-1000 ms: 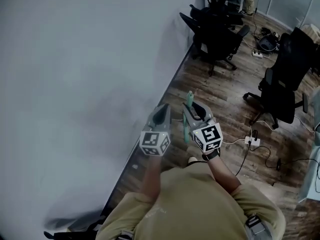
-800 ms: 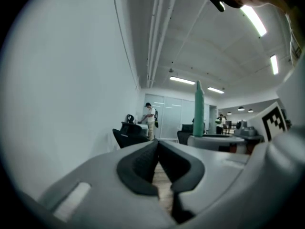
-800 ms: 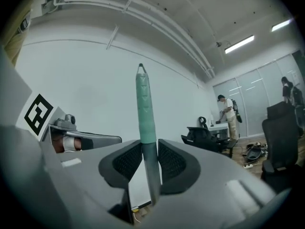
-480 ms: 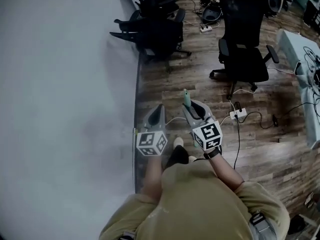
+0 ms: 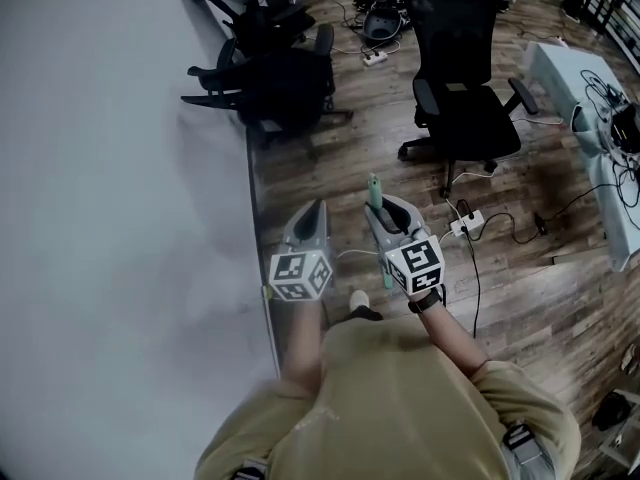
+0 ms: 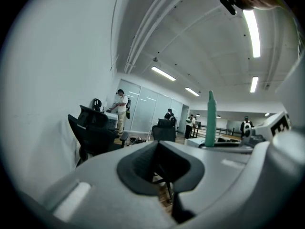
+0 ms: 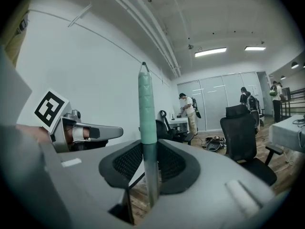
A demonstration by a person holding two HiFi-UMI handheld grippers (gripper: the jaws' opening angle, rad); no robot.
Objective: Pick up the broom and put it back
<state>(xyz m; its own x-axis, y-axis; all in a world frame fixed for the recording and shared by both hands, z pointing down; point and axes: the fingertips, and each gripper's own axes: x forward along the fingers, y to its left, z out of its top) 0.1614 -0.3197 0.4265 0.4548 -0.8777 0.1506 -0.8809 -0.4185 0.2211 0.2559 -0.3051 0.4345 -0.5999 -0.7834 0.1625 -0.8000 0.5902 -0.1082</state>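
Your right gripper [image 5: 386, 211] clamps the broom handle [image 7: 147, 113], which stands upright between its pads, with the green grip on top. Your left gripper [image 5: 313, 220] is closed and empty, just beside it. Carry the broom vertical along the wall [image 5: 120, 168], away from the office chairs [image 5: 272, 78].

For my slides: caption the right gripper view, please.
Right gripper shut on the broom handle, held upright, office chairs beyond.

Right tool [image 5: 381, 208] gripping broom [image 5: 375, 192], wooden floor [image 5: 520, 298]
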